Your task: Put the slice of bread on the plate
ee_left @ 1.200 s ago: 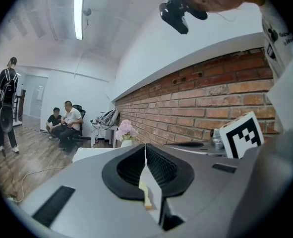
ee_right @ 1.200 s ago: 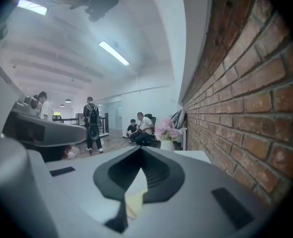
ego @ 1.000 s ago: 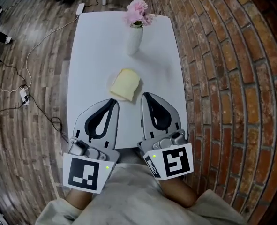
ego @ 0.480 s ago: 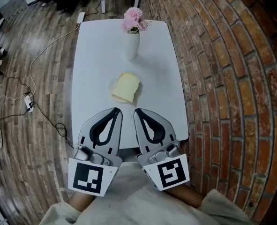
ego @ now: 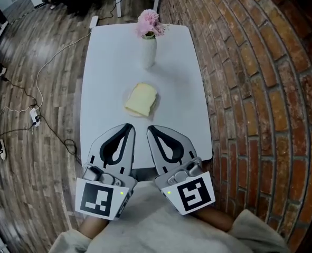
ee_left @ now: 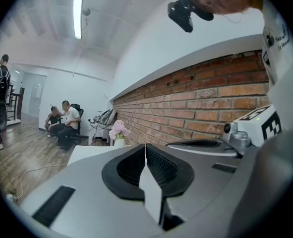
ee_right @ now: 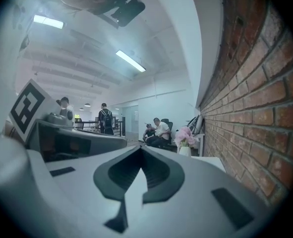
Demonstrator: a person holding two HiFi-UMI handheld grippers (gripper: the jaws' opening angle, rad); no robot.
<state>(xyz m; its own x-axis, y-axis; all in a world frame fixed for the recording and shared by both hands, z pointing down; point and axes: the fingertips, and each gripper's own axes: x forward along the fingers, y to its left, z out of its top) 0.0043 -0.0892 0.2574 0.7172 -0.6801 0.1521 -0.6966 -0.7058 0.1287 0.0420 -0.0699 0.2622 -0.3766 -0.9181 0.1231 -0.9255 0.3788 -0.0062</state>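
A pale yellow slice of bread lies in the middle of the white table, on a white plate whose rim shows only faintly at the bread's left. Both grippers hover over the table's near edge, short of the bread and apart from it. My left gripper is shut with nothing in it, and its jaws meet in a thin line in the left gripper view. Beside it my right gripper is also shut and empty, its tip angled towards the left one.
A white vase with pink flowers stands at the table's far end, beyond the bread. A brick wall runs along the right side. Cables lie on the wooden floor at the left. People sit far off.
Both grippers have drawn back towards the table's near edge, away from the bread. The right one has swung its tip leftwards, closer to the left one. The bread has stayed put.
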